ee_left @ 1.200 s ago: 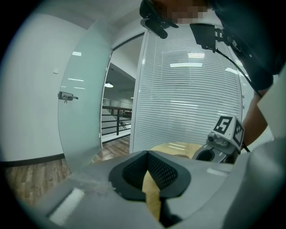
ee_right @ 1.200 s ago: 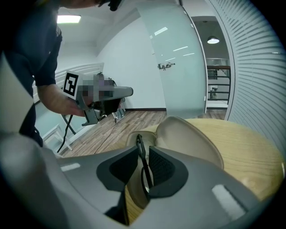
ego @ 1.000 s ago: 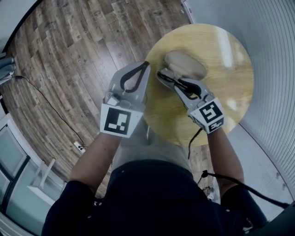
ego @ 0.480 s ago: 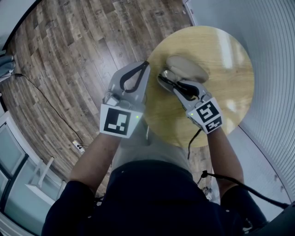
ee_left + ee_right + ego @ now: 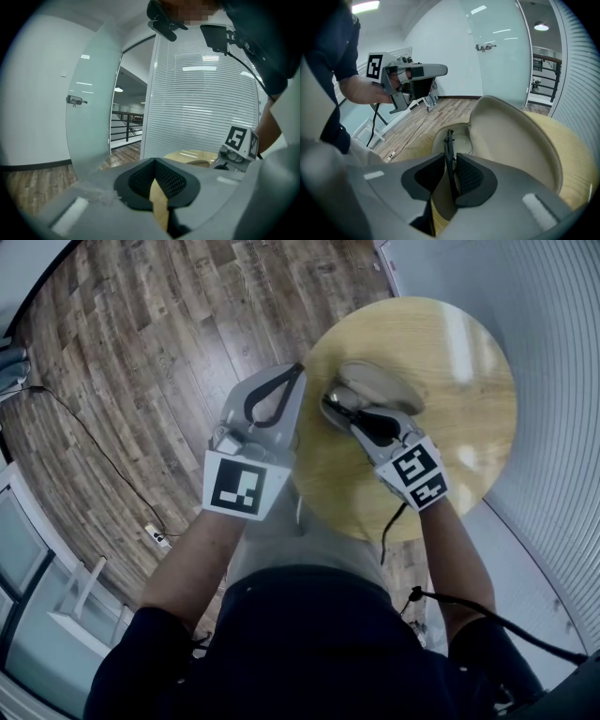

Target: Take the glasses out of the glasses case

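Place: office | frosted glass door [image 5: 93, 103] | blind-covered partition [image 5: 206, 108] | wood-plank floor [image 5: 141, 352] | round wooden table [image 5: 469, 381]

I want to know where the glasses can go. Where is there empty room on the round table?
The table is bare on its right side, between the glasses case and the edge by the blinds. The near strip is bare too, but the right gripper, shut on the glasses, hangs over it. Around the case it is crowded.

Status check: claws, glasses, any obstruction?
Right claw shut on glasses, at the open case. Left claw shut, empty, at table edge. Nothing blocking.
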Tool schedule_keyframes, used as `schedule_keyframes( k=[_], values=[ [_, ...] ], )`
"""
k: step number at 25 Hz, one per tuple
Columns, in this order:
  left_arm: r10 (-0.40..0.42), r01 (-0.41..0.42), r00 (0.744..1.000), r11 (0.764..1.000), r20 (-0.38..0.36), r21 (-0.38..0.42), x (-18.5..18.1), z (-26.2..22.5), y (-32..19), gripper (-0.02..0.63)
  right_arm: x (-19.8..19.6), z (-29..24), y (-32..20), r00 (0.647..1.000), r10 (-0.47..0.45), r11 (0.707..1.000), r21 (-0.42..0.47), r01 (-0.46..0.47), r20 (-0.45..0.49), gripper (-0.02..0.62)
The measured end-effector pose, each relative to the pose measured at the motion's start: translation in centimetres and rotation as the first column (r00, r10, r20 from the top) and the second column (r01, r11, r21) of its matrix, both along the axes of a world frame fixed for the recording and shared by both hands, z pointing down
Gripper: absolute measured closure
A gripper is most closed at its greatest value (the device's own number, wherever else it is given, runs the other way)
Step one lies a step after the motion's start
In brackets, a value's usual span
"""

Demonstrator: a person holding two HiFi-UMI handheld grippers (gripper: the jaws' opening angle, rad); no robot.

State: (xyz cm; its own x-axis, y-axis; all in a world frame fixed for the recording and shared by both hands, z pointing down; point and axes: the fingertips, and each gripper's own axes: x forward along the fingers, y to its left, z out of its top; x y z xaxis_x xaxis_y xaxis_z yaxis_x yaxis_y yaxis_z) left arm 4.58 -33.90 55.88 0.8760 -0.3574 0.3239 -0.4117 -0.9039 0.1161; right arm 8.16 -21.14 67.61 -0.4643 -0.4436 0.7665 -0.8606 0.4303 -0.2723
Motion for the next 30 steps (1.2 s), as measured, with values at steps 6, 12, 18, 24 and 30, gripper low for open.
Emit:
schedule_keyframes(
  k=[6, 12, 18, 24, 30],
  values=[
    [-0.004, 0.004, 1.000, 1.000, 0.004, -0.001, -0.1, 0.1, -0.3, 0.600, -0.3, 0.5, 0.1, 0.999, -0.032, 0.999, -0.033, 0.031, -0.025, 0.522],
    [-0.005, 0.005, 1.000, 1.000, 0.000, 0.000, -0.1, -0.2, -0.3, 0.601, -0.5, 0.5, 0.1, 0.998, -0.041, 0.998, -0.049, 0.039, -0.038, 0.531],
    [-0.007, 0.007, 1.000, 1.000, -0.003, 0.004, 0.0, -0.5, -0.4, 0.600, -0.4, 0.5, 0.1, 0.999, -0.031, 0.999, -0.045, 0.029, -0.040, 0.537],
    [0.000, 0.000, 1.000, 1.000, -0.003, 0.013, 0.6, -0.5, -0.3, 0.600, 0.2, 0.4, -0.1, 0.999, -0.004, 0.999, -0.032, 0.003, -0.034, 0.540],
    [0.027, -0.027, 1.000, 0.999, -0.006, 0.031, 1.1, -1.5, 0.3, 0.601, 0.9, -0.3, -0.2, 0.999, 0.012, 1.000, -0.013, -0.012, -0.040, 0.543]
  ],
)
